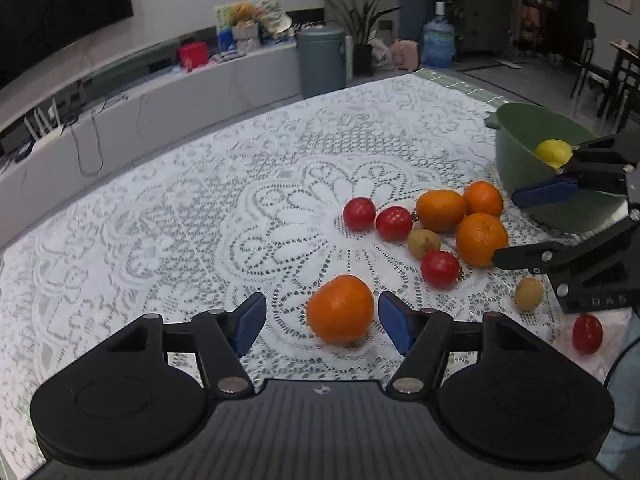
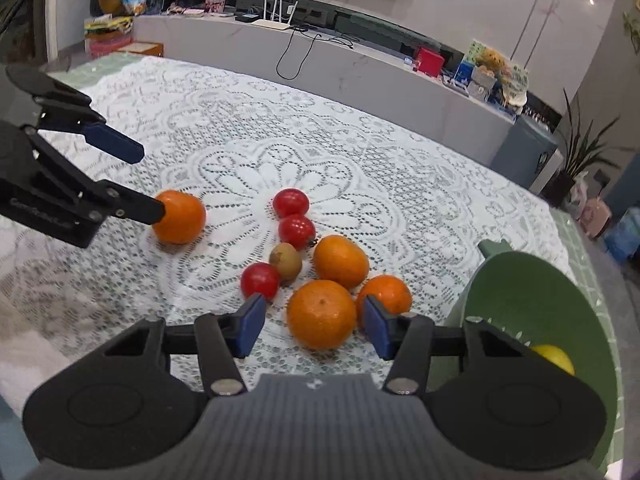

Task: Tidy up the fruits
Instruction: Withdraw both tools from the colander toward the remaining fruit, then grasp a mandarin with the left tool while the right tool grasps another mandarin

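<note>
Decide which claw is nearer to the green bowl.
Right. The right claw sits right beside the green bowl, straddling an orange next to it. The left claw is farther off, around a lone orange beyond the fruit pile.

A white lace tablecloth [image 1: 200, 200] carries oranges [image 1: 340, 308], red tomatoes [image 1: 359, 213], kiwis [image 1: 423, 243] and a green bowl [image 1: 516, 152].

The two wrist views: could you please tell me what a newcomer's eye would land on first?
Bright oranges and red tomatoes cluster mid-table on the white lace tablecloth. To their right, a green bowl holds one lemon. The left hand-held gripper stands open around a lone orange apart from the cluster.
</note>
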